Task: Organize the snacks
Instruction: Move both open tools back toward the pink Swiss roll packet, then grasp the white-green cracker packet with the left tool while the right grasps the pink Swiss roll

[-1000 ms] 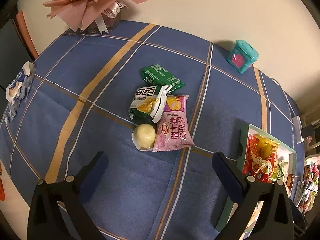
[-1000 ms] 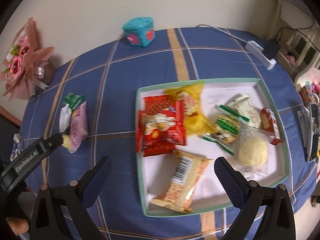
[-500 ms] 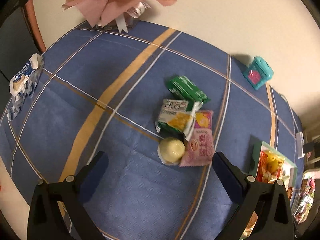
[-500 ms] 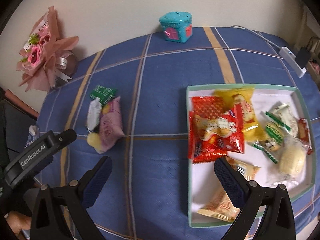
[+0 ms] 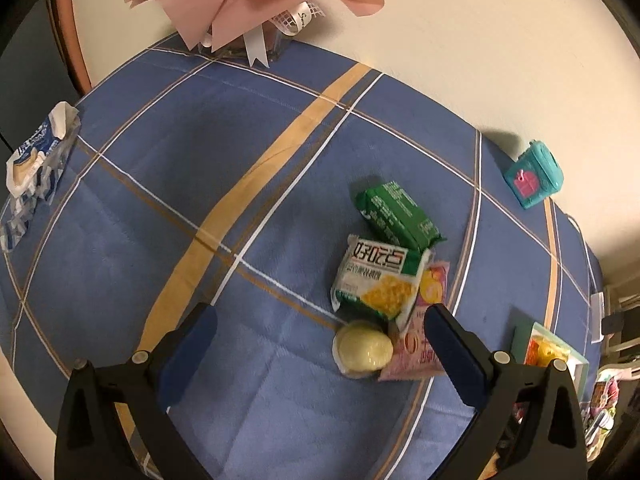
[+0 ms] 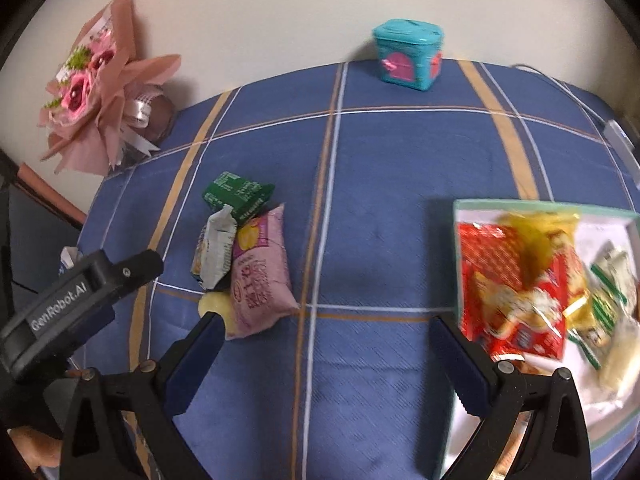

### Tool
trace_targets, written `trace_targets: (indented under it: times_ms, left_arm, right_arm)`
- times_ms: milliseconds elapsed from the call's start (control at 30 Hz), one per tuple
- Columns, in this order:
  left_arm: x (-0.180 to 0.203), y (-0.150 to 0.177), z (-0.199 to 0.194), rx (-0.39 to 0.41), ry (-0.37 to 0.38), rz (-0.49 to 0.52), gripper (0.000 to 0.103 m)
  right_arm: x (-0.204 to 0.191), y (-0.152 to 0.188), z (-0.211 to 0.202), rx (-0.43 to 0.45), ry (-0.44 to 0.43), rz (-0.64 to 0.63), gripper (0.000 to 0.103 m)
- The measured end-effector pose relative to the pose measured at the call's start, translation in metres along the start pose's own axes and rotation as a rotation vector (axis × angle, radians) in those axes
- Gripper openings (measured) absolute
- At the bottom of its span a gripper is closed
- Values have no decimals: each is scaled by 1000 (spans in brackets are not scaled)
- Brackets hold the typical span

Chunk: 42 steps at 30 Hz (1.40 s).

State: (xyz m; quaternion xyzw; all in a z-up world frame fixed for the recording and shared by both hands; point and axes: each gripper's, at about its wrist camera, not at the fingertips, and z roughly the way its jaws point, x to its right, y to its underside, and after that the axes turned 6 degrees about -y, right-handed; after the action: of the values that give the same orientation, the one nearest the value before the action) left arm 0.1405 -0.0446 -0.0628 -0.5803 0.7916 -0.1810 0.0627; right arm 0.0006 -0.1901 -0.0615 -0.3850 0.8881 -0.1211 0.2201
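Loose snacks lie together on the blue checked tablecloth: a green pack (image 5: 398, 212) (image 6: 238, 196), a white-green corn snack bag (image 5: 380, 280) (image 6: 214, 254), a pink bag (image 6: 260, 280) (image 5: 420, 344) and a round yellow bun (image 5: 363, 348) (image 6: 212, 306). My left gripper (image 5: 320, 344) is open and empty, just left of the bun. My right gripper (image 6: 326, 356) is open and empty, between the pile and a green-rimmed tray (image 6: 520, 204) (image 5: 520, 330) holding several snacks, among them red packs (image 6: 516, 292).
A pink flower bouquet (image 5: 248, 4) (image 6: 96, 96) stands at the back left by the wall. A teal toy box (image 5: 534, 176) (image 6: 408, 54) sits at the back. A blue-white wrapper (image 5: 36, 160) lies at the left table edge. A white power strip (image 6: 618, 136) lies at the right.
Both grippers have swung left. The snack pile has shifted right in the left view; the tray has slid to the right edge in the right view. Both grippers stay open.
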Motion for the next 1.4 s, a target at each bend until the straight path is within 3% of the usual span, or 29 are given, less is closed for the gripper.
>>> trace_targets:
  times_ms: [667,967,1300,1400]
  left_arm:
    - [13,-25,51,-49,58,47,103]
    - [27,-23,64,-71,101,92,103]
    - [43,-18,75,-92,75,149,102]
    - [43,-18,78,-94,55,147,90]
  right_arm:
    - [-37,-17,87,-63,76,-156,99]
    - [-20,-23,90,-59,99,-116,94]
    - [2,-33,84,-26,114,-103,89]
    - [1,-34,83,-26,112,-116,89]
